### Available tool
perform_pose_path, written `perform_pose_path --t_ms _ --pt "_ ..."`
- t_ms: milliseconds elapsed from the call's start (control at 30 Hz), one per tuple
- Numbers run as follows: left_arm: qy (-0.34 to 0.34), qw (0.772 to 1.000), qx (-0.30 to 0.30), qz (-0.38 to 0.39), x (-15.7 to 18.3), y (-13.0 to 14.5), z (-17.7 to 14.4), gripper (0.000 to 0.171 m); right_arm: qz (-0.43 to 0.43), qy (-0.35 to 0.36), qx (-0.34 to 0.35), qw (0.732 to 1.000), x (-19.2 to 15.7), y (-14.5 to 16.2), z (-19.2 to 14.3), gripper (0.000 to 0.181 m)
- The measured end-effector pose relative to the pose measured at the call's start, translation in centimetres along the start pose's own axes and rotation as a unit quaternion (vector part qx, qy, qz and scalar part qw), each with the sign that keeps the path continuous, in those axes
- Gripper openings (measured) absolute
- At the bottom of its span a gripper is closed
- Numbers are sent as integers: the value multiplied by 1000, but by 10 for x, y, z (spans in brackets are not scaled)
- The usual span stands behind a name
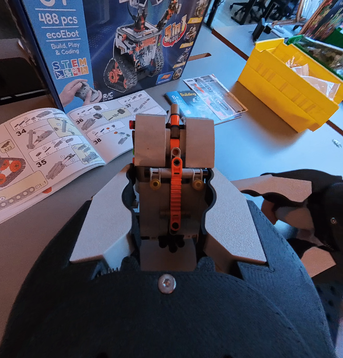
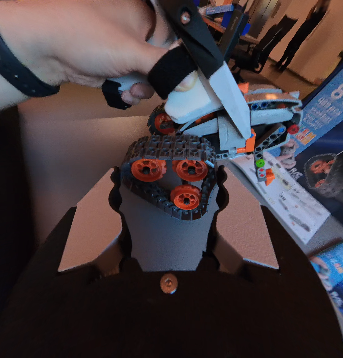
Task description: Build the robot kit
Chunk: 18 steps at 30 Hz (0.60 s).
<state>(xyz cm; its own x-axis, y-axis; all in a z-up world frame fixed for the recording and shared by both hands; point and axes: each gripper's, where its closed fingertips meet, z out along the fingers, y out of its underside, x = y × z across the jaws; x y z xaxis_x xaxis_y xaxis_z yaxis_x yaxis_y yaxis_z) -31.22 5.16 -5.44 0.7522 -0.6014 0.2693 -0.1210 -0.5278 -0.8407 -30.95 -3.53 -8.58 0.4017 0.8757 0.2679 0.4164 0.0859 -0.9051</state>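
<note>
My left gripper point(image 1: 170, 174) is shut on a grey brick-built robot body point(image 1: 153, 205) with an orange toothed bar point(image 1: 175, 193) down its middle, held above the grey table point(image 1: 263, 147). My right gripper point(image 2: 167, 174) is shut on a dark track unit point(image 2: 166, 147) with three orange wheels point(image 2: 186, 196). The track unit sits at the side of the robot body point(image 2: 267, 114). In the right wrist view a hand point(image 2: 70, 48) holds the left gripper point(image 2: 211, 108) over that body. The right gripper point(image 1: 279, 195) also shows at the right of the left wrist view.
A blue toy box point(image 1: 108, 48) stands at the back. An open instruction booklet point(image 1: 50, 147) lies to the left and a smaller leaflet point(image 1: 211, 96) behind the model. A yellow bin point(image 1: 283, 91) with plastic bags stands at the right. People point(image 2: 294, 38) stand far off.
</note>
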Motion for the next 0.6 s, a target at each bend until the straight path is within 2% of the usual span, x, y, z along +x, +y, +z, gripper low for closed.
perform_pose_path --t_ms 67,333,467,600 --pt "-16 1000 -1 18 3 1 2 73 5 -4 1 1000 1 7 -2 101" --pt "-60 996 -16 71 20 7 6 71 -75 51 -53 994 5 28 -13 104" --pt "-93 991 -46 86 22 2 12 71 -12 38 -55 998 11 31 -14 103" --pt "-136 976 -105 134 29 -3 25 71 76 16 -44 996 18 36 -17 103"
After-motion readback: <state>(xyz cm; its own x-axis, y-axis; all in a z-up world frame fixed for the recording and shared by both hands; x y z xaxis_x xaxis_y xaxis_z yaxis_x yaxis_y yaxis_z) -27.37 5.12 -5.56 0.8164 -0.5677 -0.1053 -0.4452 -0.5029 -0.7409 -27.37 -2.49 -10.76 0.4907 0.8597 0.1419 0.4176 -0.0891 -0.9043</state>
